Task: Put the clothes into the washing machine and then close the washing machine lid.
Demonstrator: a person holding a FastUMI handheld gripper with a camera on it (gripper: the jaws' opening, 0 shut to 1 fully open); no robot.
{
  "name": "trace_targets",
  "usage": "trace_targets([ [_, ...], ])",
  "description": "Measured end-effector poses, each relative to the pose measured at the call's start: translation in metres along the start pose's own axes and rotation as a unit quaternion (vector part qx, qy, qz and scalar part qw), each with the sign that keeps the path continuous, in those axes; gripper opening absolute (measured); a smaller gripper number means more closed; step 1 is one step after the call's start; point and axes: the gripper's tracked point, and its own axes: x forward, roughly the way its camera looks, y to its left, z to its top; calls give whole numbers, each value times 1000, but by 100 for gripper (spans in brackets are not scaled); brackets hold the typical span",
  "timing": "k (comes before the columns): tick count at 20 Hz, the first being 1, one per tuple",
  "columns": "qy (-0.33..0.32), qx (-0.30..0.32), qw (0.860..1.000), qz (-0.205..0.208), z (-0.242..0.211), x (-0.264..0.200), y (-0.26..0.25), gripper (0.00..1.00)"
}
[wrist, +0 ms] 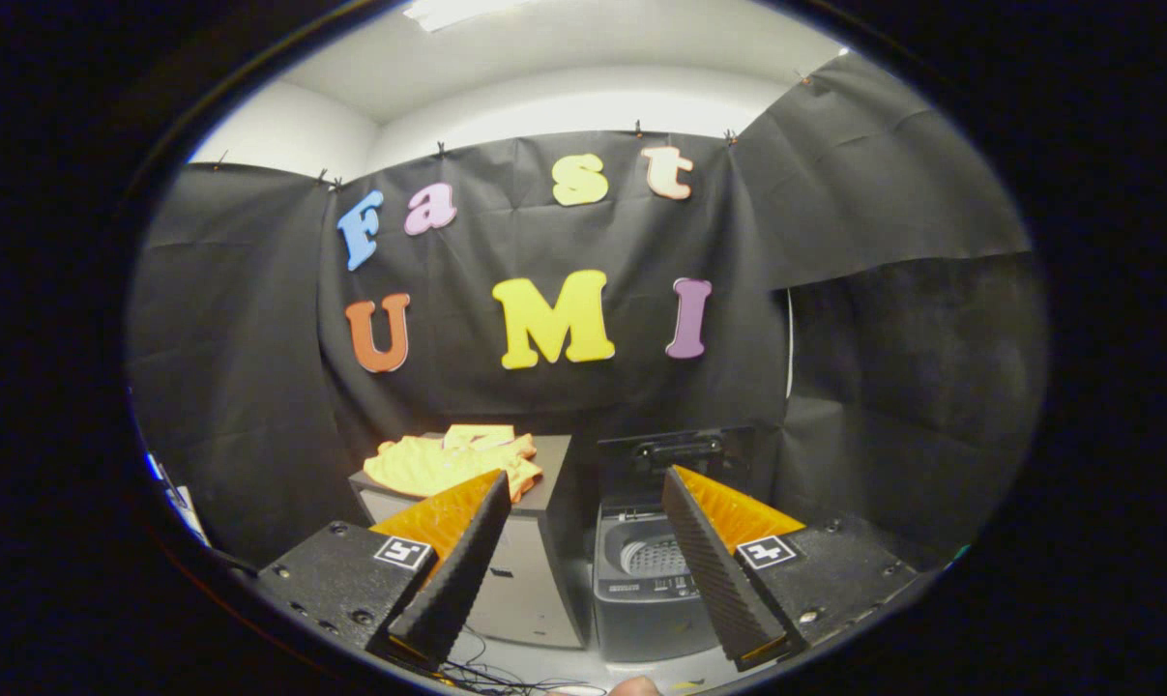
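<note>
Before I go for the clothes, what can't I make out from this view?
- Near edge of the yellow-orange clothes on the grey box: behind a finger of the open hand-held gripper.
- Inside of the small grey washing machine drum: finger covers part.
- Its raised black lid: hinge too small.

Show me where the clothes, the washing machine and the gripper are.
clothes [448,462], gripper view, middle of the yellow pile
washing machine [646,590], gripper view, front control panel, lid up
gripper [583,483], gripper view, gap midway between open fingertips
</note>
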Motion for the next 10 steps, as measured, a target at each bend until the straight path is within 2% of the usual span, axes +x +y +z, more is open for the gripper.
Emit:
trace_targets([
  [7, 24, 7, 1000, 13, 8, 33, 67, 99],
  [10, 61, -7, 998, 30, -3, 50, 108, 100],
])
